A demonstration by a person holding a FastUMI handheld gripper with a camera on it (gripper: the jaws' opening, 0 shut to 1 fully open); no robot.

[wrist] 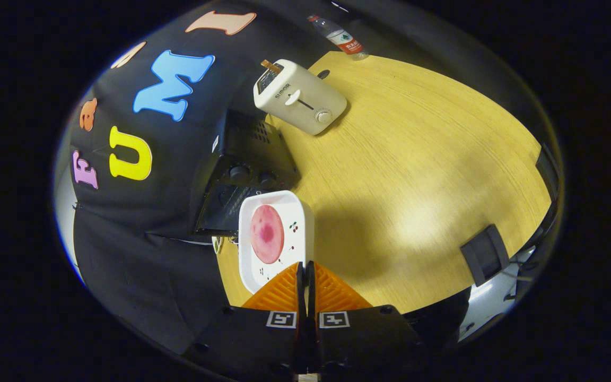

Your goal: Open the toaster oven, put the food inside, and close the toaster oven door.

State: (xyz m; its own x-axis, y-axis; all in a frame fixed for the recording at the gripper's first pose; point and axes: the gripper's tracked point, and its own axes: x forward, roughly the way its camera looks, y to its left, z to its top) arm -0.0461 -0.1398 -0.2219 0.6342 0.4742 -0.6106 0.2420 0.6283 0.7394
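The tool rides low over a pale wooden bench, its two orange fingers drawn together until only a thin slit parts them, pinched on the near rim of a white square plate. The plate is tilted up on edge and carries a round pink slice of food lying flat against its face, with small cherry prints scattered beside it. Just beyond the plate, at about eleven o'clock from the fingertips, sits the black toaster oven, two round knobs visible on its front panel; whether its door is open or closed cannot be told from this angle. Farther on, at roughly twelve o'clock, a cream pop-up toaster stands on the bench with a brown slice of bread poking from its slot. Past it, at one o'clock near the bench's far edge, a clear plastic water bottle with a red label. Off at three o'clock from the tool, a small dark square block rests at the bench's edge.
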